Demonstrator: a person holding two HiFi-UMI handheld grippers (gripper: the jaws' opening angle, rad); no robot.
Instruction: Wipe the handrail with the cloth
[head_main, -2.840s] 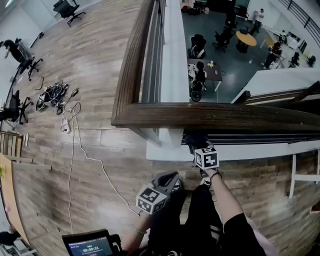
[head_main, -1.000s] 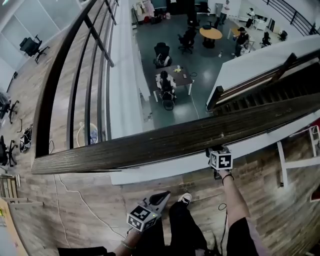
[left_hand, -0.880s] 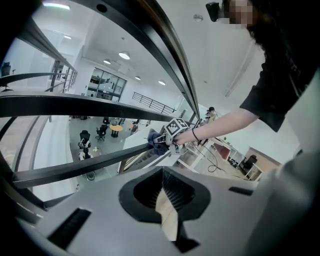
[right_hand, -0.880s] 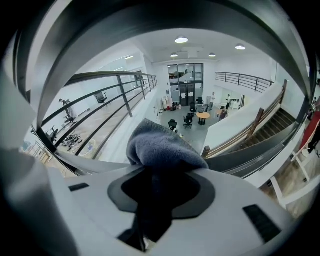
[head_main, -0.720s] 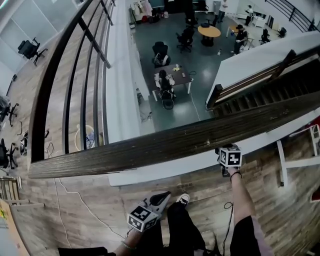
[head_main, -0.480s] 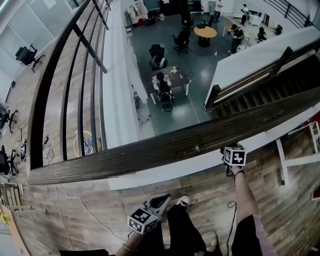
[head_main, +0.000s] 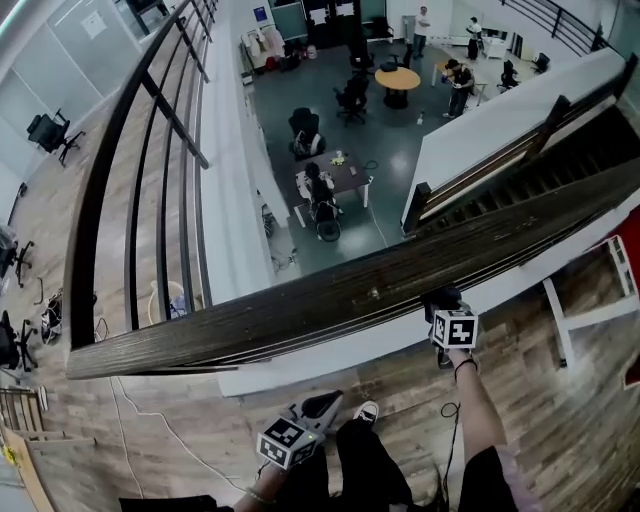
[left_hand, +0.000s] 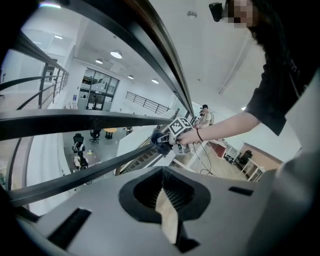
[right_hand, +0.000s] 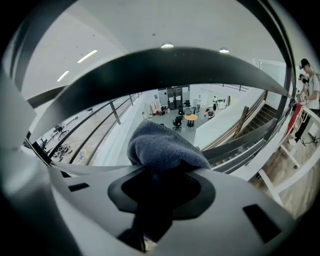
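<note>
A dark wooden handrail (head_main: 300, 305) crosses the head view from lower left to upper right. My right gripper (head_main: 443, 300) is shut on a blue-grey cloth (head_main: 438, 297) and holds it against the rail's near side, right of the middle. In the right gripper view the cloth (right_hand: 162, 147) bulges out of the jaws under the dark rail (right_hand: 175, 65). My left gripper (head_main: 328, 402) hangs low by the person's legs, away from the rail, shut with nothing in it. The left gripper view looks up at the right gripper (left_hand: 162, 142) and the cloth on the rail.
Beyond the rail is a drop to a lower floor with tables, chairs and people (head_main: 400, 75). A staircase (head_main: 520, 170) descends at the right. Black railing bars (head_main: 160, 170) run along the left. A white frame (head_main: 590, 305) stands right; a cable (head_main: 150, 430) lies on the wooden floor.
My right gripper has slid the cloth to the right along the handrail, away from the corner. The left gripper has stayed low by the legs.
</note>
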